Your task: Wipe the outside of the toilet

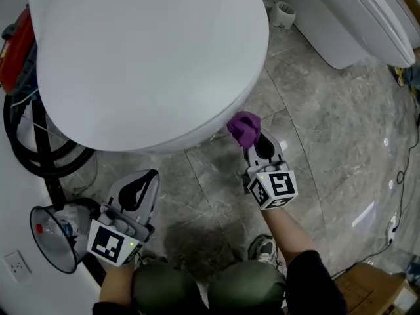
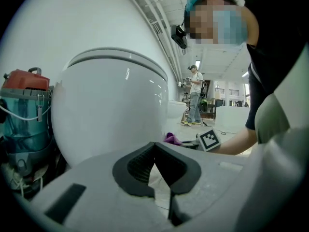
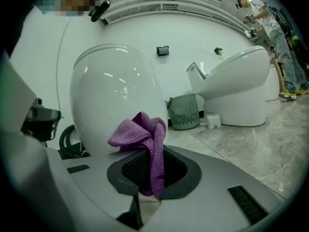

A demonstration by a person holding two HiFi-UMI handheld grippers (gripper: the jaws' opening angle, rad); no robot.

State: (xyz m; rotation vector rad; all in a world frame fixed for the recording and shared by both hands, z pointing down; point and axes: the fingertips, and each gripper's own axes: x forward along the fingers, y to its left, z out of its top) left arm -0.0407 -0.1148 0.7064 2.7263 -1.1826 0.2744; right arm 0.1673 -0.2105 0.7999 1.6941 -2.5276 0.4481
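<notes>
Grey marbled floor (image 1: 328, 156) surrounds the white toilet (image 1: 151, 58), where I see my right hand-held gripper (image 1: 257, 144) clenched on a purple cloth (image 1: 244, 128) at the bowl's front edge, my left hand-held gripper (image 1: 136, 190) low, closed and empty near the black hose (image 1: 39, 156), with bare floor on the right.

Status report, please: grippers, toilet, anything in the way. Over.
Right gripper shut on purple cloth, beside toilet. Left gripper shut, empty. Black hose left of toilet, away from cloth.
</notes>
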